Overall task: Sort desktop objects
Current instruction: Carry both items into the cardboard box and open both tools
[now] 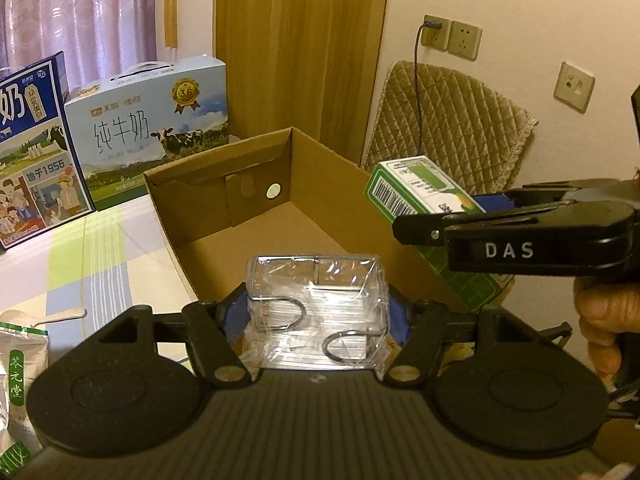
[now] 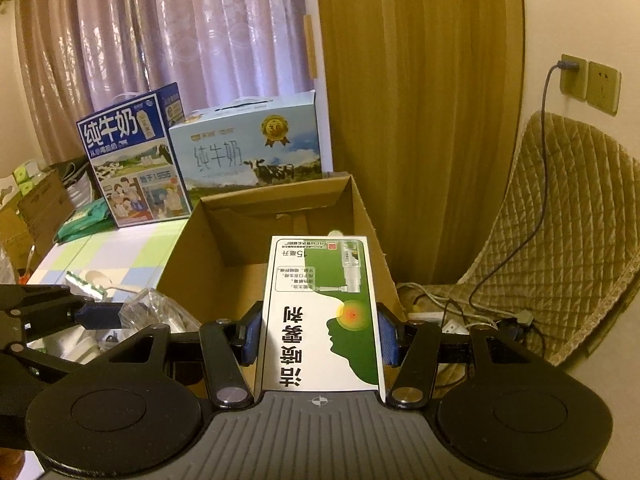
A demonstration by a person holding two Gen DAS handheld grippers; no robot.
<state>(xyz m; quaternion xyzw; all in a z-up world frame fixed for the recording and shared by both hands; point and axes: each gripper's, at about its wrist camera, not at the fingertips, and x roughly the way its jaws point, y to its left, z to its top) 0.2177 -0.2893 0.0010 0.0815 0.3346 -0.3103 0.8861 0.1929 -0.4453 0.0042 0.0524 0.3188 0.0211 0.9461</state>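
My left gripper (image 1: 318, 314) is shut on a clear plastic packet of metal hooks (image 1: 318, 300), held over the near edge of an open cardboard box (image 1: 256, 208). The box's inside looks bare. In the right wrist view my right gripper (image 2: 320, 336) is shut on a green-and-white medicine carton (image 2: 320, 312), also held above the cardboard box (image 2: 280, 216), near its right wall. The left wrist view shows the right gripper (image 1: 444, 216) coming in from the right with the carton (image 1: 412, 192). At the left of the right wrist view are the left gripper's blue pad (image 2: 100, 316) and the packet (image 2: 160, 312).
Two milk gift cartons (image 1: 148, 128) (image 1: 32, 152) stand behind the box on a checked tablecloth (image 1: 100, 248). A green-and-white pouch (image 1: 20, 368) and a white spoon (image 1: 60, 316) lie at the near left. A quilted chair (image 1: 452, 120) and wall sockets (image 1: 436, 32) are on the right.
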